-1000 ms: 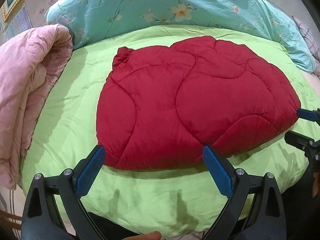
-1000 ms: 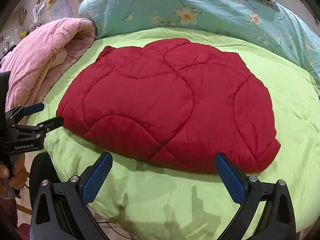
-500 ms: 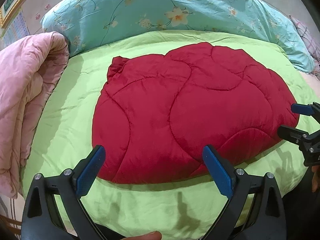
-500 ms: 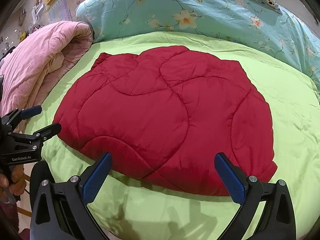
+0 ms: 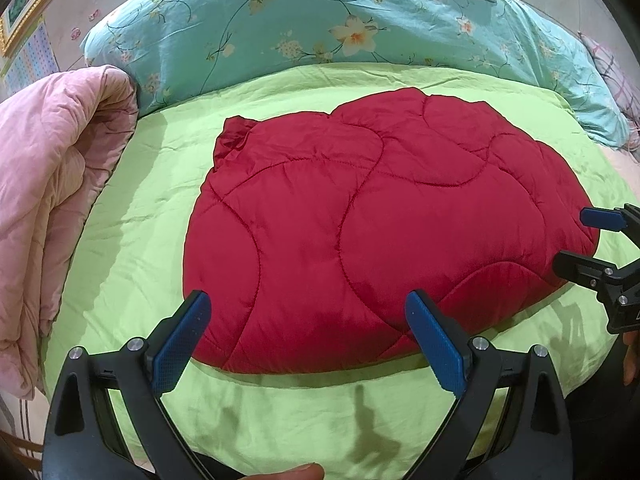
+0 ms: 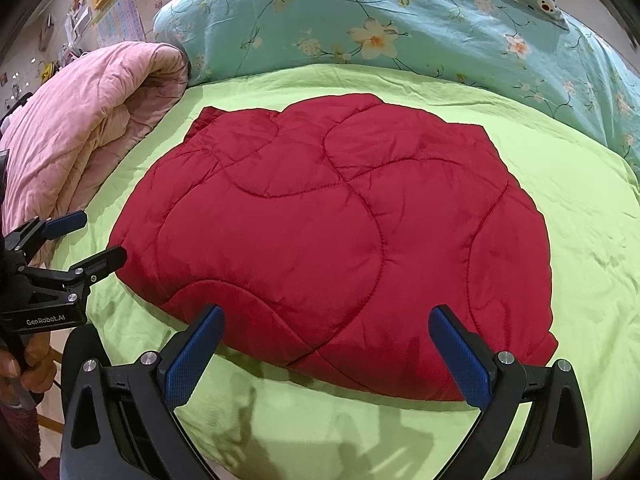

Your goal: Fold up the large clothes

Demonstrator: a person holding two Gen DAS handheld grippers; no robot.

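A red quilted padded garment (image 5: 380,232) lies folded on the lime green bed cover; it also shows in the right wrist view (image 6: 340,236). My left gripper (image 5: 308,336) is open and empty, its blue pads over the garment's near left edge. My right gripper (image 6: 326,350) is open and empty over the garment's near right edge. Each gripper shows in the other's view: the right one (image 5: 576,240) at the garment's right side, the left one (image 6: 96,240) at its left side.
A lime green bed cover (image 5: 132,216) spreads under the garment. A rolled pink quilt (image 5: 52,184) lies along the left. A teal floral duvet (image 5: 320,20) is bunched at the back. The bed's near edge is just below the grippers.
Both grippers have moved forward toward the garment's near edge, so their pads now overlap it. The garment lies as before. Both stay open.
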